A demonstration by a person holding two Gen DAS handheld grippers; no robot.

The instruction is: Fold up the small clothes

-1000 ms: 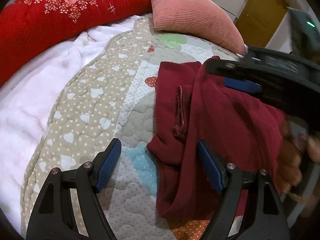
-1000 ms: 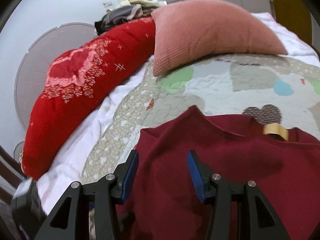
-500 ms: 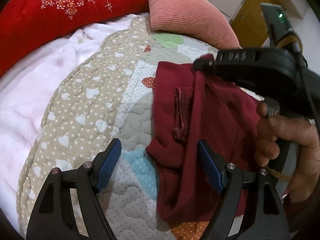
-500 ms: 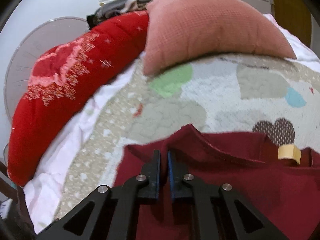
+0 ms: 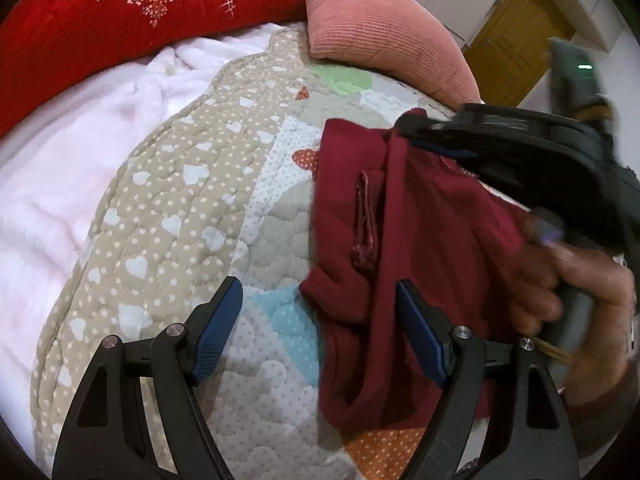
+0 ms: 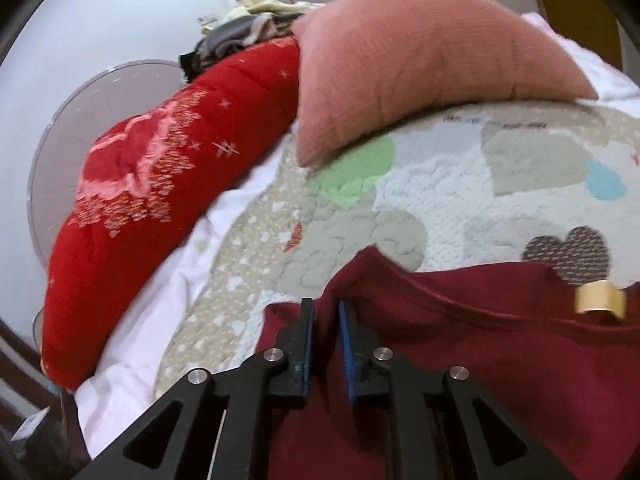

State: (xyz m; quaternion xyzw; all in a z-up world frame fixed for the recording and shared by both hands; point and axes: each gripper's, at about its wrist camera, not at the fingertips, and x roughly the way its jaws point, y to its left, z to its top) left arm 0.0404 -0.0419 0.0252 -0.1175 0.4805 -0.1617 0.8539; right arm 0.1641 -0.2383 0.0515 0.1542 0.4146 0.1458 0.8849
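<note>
A dark red garment [image 5: 416,256] lies partly folded on the patchwork quilt [image 5: 192,208]; it also shows in the right wrist view [image 6: 500,360], with a tan neck label [image 6: 600,300]. My left gripper [image 5: 320,320] is open and empty, just above the garment's near left edge. My right gripper [image 6: 325,320] is shut on a raised fold near the garment's far left corner; in the left wrist view it [image 5: 416,130] holds that corner up at the far right.
A pink ribbed pillow [image 5: 380,36] and a red embroidered bolster [image 5: 120,12] lie at the head of the bed. A white fleece blanket [image 5: 60,168] lies left of the quilt. A yellow door [image 5: 512,40] stands at far right.
My right gripper closed on the garment's far corner and has lifted it slightly. My left gripper has stayed open in about the same place.
</note>
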